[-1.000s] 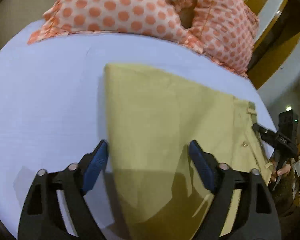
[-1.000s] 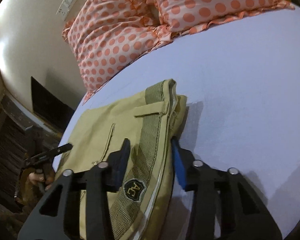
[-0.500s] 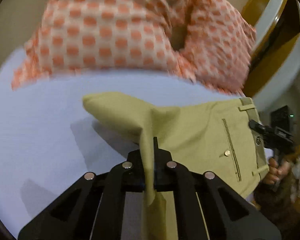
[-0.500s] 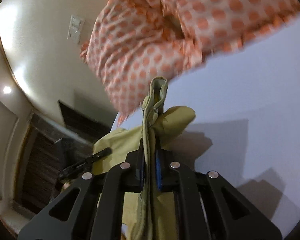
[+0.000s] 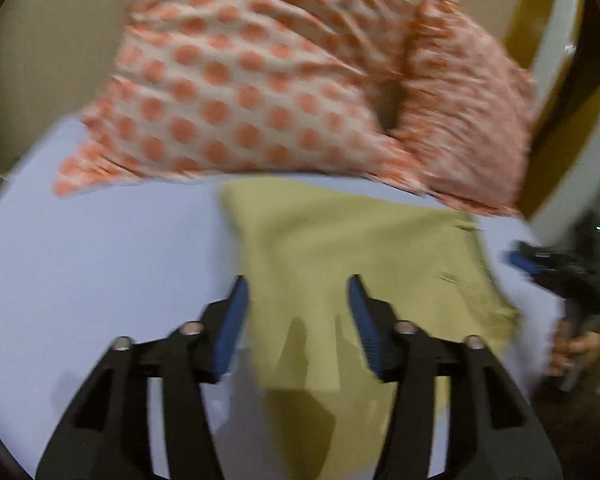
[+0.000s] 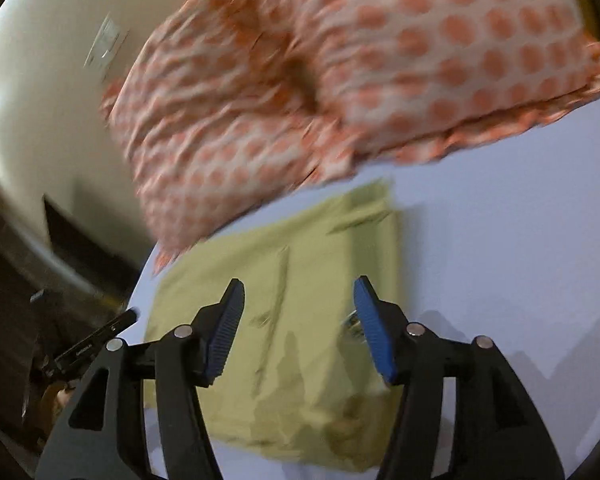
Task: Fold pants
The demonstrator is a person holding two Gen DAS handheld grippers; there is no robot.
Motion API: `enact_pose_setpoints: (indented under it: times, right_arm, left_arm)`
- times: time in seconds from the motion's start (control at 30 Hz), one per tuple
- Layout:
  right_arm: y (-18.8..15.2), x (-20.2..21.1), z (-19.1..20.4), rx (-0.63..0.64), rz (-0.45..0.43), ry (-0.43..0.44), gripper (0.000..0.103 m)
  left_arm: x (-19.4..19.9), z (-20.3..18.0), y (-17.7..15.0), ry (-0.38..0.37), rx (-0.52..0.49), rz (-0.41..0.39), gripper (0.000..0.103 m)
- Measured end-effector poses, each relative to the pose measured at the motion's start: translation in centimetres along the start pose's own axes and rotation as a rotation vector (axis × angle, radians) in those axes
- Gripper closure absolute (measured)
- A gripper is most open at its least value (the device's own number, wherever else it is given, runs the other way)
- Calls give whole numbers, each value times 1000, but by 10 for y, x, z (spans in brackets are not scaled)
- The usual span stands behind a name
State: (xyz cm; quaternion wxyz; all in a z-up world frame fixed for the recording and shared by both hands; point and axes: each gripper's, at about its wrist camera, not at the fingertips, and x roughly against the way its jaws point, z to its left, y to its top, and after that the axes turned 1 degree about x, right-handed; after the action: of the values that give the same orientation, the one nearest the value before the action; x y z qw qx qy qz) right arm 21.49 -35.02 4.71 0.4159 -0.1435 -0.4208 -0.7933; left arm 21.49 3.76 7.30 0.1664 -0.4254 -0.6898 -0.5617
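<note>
The yellow-green pants (image 5: 352, 256) lie folded into a rough rectangle on the pale blue bed sheet (image 5: 100, 264), just below the pillows. My left gripper (image 5: 296, 300) is open and empty, hovering over the near left part of the fabric. In the right wrist view the pants (image 6: 300, 280) show a back pocket seam and belt loop. My right gripper (image 6: 298, 304) is open and empty above their waistband side. The right gripper also shows at the far right of the left wrist view (image 5: 556, 276), held by a hand. Both views are motion-blurred.
Two orange polka-dot pillows (image 5: 284, 80) lie along the head of the bed, touching the far edge of the pants; they also show in the right wrist view (image 6: 340, 72). A cream wall with a light switch (image 6: 104, 42) is behind. The bed sheet (image 6: 520, 240) extends right.
Both grippers were shut on lifted pants fabric half a second ago. They have now let go and opened, and the pants lie flat, folded over nearer the pillows.
</note>
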Motion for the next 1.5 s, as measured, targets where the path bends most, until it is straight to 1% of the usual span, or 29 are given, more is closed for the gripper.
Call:
enact_pose_setpoints:
  times: [0.07,0.1,0.13,0.17,0.2,0.23,0.27,0.3,0.33,0.37,0.4,0.47,0.53,0.6,0.63,0.67,0.73,0.8,0.87,1.0,1.2,1.5]
  right_arm:
    - [-3,-18,2,-16,59,-27,20]
    - [-3,-28,-2,-38,90,-70,20]
    - [-5,-33,-6,-58,109,-88,20]
    - [-4,-34,-8,-72,86,-89,19]
    - [-3,-35,-7,-76,96,-125,19]
    - [-4,-33,-5,-71,102,-157,19]
    - [-6,-28,0,-61,100,-240,17]
    - [-12,-20,7,-40,86,-311,16]
    - [-19,-12,12,-18,71,-326,14]
    - [-31,1,22,22,44,-319,6]
    - [-45,13,34,62,19,-319,1]
    - [-73,33,52,119,-14,-346,1]
    - [-106,39,71,184,5,-341,1]
    - [-127,35,80,211,13,-333,1]
    - [-140,31,83,219,19,-357,1]
    - [-145,27,85,225,33,-376,1]
    - [-154,11,90,249,66,-436,1]
    - [-163,3,93,264,78,-483,1]
    - [-171,0,93,272,95,-503,1]
    - [-180,-4,99,308,102,-563,1]
    - [-182,-4,99,290,105,-579,1]
    - [-182,-4,99,291,105,-580,1]
  left_arm:
    - [-17,-8,-6,-45,7,67,43]
    - [-31,-12,-9,-34,8,110,42]
    - [-42,-13,-11,-5,8,140,42]
    - [-54,-13,-13,26,7,170,43]
    - [-60,-15,-14,51,-11,151,41]
    - [-58,-21,-16,92,-36,134,40]
    - [-57,-25,-18,133,-52,141,40]
    - [-48,-29,-23,143,-56,133,35]
    - [-38,-32,-29,137,-63,119,32]
    - [-25,-36,-37,127,-73,99,22]
    - [-6,-40,-49,122,-85,71,13]
    - [20,-45,-71,137,-88,44,2]
    - [43,-47,-98,155,-88,29,2]
    - [55,-48,-125,176,-76,34,2]
    - [55,-49,-133,184,-71,39,2]
    - [54,-50,-142,199,-68,53,2]
    - [47,-50,-150,225,-72,75,2]
    - [39,-51,-154,266,-77,95,2]
    - [33,-50,-157,290,-84,113,2]
    - [31,-54,-161,321,-113,104,2]
    - [31,-52,-161,316,-116,89,2]
    - [31,-54,-162,317,-117,85,2]
